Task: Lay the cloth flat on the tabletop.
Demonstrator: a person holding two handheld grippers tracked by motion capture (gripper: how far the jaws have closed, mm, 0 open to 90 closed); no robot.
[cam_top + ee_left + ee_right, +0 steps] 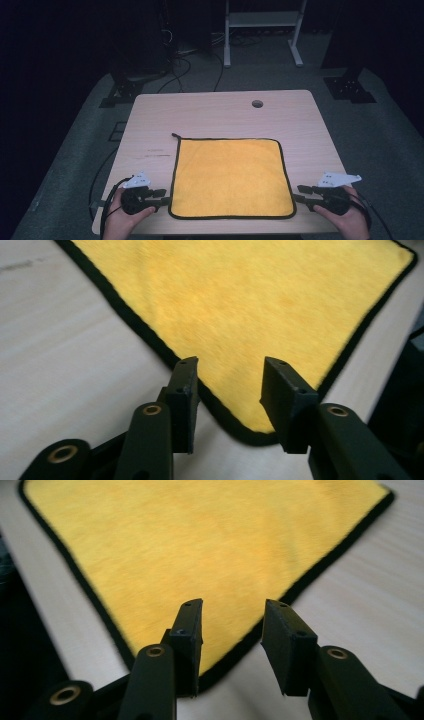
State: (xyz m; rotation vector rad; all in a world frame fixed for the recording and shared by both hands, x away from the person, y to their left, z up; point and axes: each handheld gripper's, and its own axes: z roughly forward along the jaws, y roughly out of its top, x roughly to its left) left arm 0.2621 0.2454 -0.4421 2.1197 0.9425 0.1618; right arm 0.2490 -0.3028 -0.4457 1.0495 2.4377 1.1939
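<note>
Yellow cloth [231,177], black-edged, flat near the worktop [220,112] front edge, centred | left gripper [163,196] at cloth's front-left corner, jaws spread, nothing between them | right gripper [300,193] at cloth's front-right corner, jaws spread, nothing held | round hole [257,104] near worktop back edge
</note>
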